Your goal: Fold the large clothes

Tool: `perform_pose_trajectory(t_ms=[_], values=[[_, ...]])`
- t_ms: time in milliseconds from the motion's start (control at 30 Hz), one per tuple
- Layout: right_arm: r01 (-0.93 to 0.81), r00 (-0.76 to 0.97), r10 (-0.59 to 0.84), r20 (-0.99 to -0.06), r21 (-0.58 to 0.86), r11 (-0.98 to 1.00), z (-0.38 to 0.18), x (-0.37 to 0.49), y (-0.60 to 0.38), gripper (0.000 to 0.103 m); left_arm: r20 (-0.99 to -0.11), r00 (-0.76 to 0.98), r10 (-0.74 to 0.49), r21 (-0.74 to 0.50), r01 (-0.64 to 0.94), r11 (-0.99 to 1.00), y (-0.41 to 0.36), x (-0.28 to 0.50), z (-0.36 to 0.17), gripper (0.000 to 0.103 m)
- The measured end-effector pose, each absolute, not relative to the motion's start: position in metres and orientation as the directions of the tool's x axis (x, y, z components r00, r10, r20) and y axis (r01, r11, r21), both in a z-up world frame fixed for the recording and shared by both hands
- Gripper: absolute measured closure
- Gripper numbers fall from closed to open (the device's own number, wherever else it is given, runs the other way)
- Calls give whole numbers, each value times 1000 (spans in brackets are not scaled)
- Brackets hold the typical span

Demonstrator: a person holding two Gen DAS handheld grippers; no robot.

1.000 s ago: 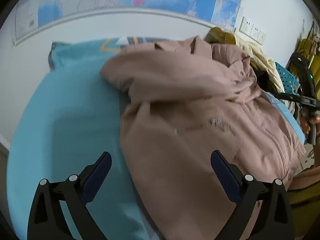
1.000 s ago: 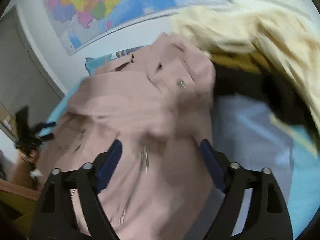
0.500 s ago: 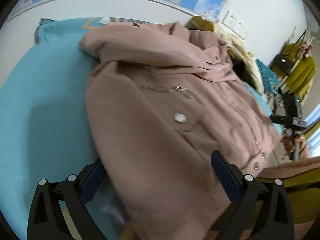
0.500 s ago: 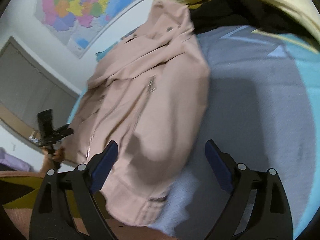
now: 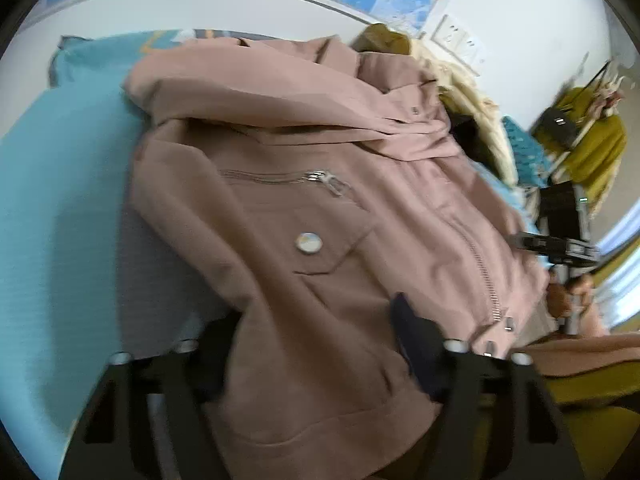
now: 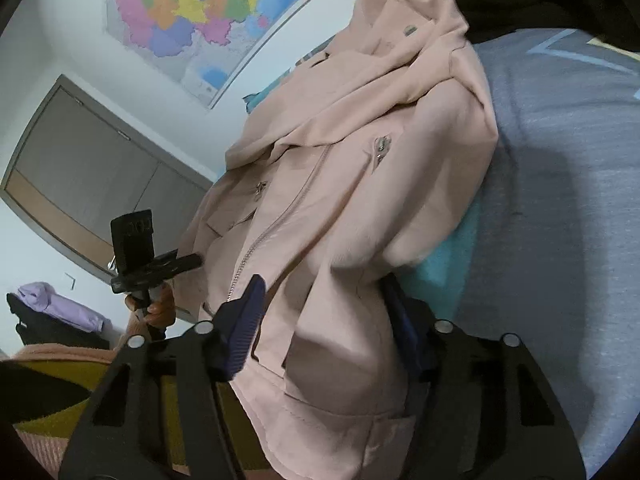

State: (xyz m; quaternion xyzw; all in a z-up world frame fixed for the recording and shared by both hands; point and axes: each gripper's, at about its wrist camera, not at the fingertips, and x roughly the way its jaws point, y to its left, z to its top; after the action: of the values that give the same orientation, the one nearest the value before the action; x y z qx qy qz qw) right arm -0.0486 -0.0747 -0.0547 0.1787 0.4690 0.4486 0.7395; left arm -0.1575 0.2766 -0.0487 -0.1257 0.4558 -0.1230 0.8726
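A pink zip jacket (image 5: 320, 184) lies front-up on the bed, its sleeves folded across the chest and its hem toward me. My left gripper (image 5: 316, 344) has its jaws part-closed around the hem's left corner, fabric between the fingers. My right gripper (image 6: 324, 320) has its jaws part-closed around the hem's right corner of the same jacket (image 6: 360, 160), with cloth bunched between the fingers. Each view shows the other gripper at the hem's far end: the right one (image 5: 560, 248) in the left wrist view, the left one (image 6: 144, 256) in the right wrist view.
The bed has a teal cover (image 5: 60, 200) and a grey blanket (image 6: 560, 200). A pile of yellow and black clothes (image 5: 472, 112) sits past the jacket's collar. A map (image 6: 200, 12) hangs on the wall. A rack with mustard garments (image 5: 580, 140) stands at right.
Both grippers have moved down to the jacket's hem and narrowed their jaws around its two corners; earlier they were wide open above the jacket.
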Motion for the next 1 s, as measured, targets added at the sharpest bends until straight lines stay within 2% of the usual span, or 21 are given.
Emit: perform_pose_trajectory(t_ms=[33,100,167,233,300,333,367,400,433,500,567,767,867,900,967,1000], values=[[-481,153,840,-520,704,523,-56,-48,-78,44,-768,551,-326,-334,90,938,280,-158,-49,46],[-470,154,835,-529,704,533,-57,-51,-83,46,-765,545,-345,-368,70,927,288,-160,-49,40],[-477,156,823,-546,688,547,-57,-56,-85,44,-747,541,-388,-412,82,908,290,-162,-49,20],[-492,171,809,-562,662,565,-56,-59,-81,44,-745,548,-380,-399,91,913,285,-163,-49,19],[-494,182,800,-571,651,577,-57,-59,-76,51,-754,557,-348,-357,97,929,276,-163,-49,20],[-476,175,798,-576,660,581,-61,-57,-74,70,-756,562,-337,-350,88,933,273,-161,-49,33],[-461,166,803,-572,675,576,-63,-55,-73,90,-762,565,-316,-341,64,938,273,-160,-49,53],[-437,157,827,-540,713,548,-65,-53,-75,91,-776,570,-268,-323,6,947,275,-158,-50,64],[-439,158,849,-504,734,517,-62,-54,-77,94,-785,573,-236,-313,-38,949,277,-157,-49,83],[-465,168,880,-444,752,468,-48,-60,-80,96,-779,583,-228,-340,-88,936,285,-159,-46,95],[-508,193,898,-396,742,437,-24,-72,-83,96,-743,615,-264,-400,-93,912,292,-168,-33,99],[-636,184,937,-296,691,344,29,-113,-89,96,-611,722,-324,-488,-22,873,307,-209,23,99],[-621,176,925,-336,691,370,23,-119,-89,96,-606,733,-309,-468,-14,884,308,-226,30,98],[-600,167,914,-369,698,391,13,-116,-89,95,-609,723,-327,-474,-1,881,307,-227,27,93],[-531,142,895,-422,731,429,-13,-109,-88,92,-636,683,-359,-478,16,878,302,-225,8,59],[-507,132,887,-442,739,443,-24,-107,-87,92,-660,663,-352,-463,9,886,299,-223,-5,55]])
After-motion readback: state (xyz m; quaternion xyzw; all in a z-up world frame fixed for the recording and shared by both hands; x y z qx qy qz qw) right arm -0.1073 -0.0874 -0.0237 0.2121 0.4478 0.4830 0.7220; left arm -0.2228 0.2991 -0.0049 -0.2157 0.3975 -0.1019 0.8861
